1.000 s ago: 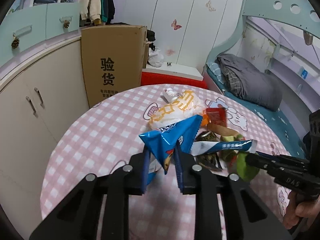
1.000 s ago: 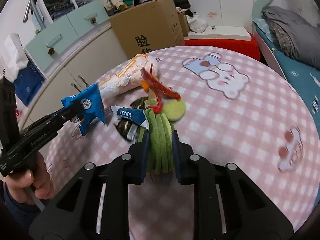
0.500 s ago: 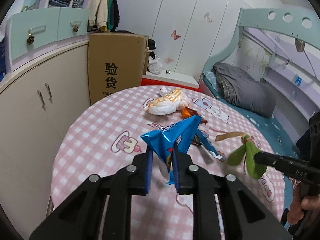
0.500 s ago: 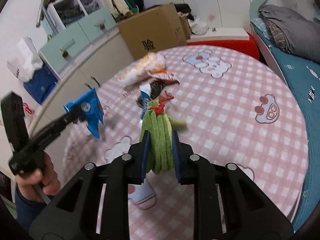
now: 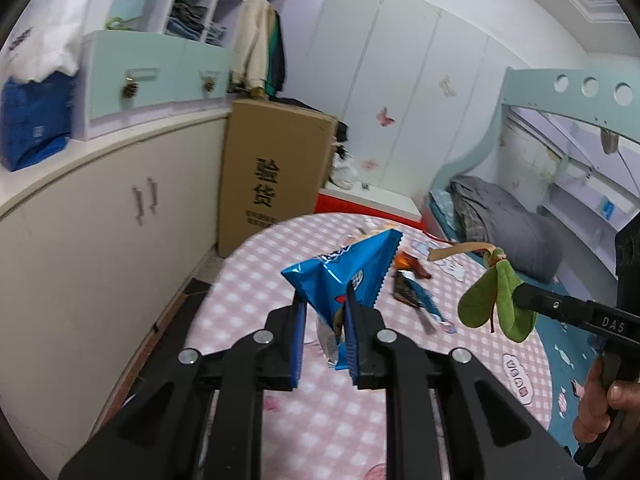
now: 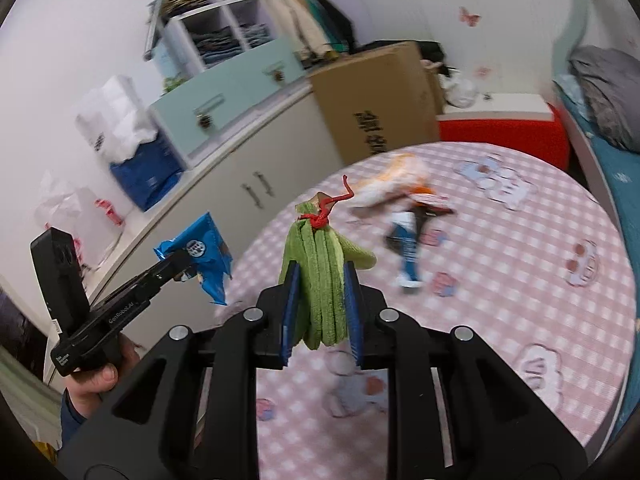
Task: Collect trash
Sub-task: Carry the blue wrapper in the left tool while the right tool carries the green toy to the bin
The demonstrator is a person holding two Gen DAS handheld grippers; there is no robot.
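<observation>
My left gripper is shut on a blue snack bag and holds it in the air above the near left part of the pink checked table. My right gripper is shut on a folded green leaf wrapper tied with red string, held above the table. Each gripper shows in the other's view: the right one with the green wrapper, the left one with the blue bag. More wrappers lie on the table: a white-and-orange bag, a red one, a blue-and-white one.
A white cabinet runs along the left. A tall cardboard box stands behind the table, with a red box beside it. A bed lies on the right. The floor shows left of the table.
Both grippers have risen and pulled back from the pile of wrappers, each carrying its item. The remaining wrappers now lie farther off on the table.
</observation>
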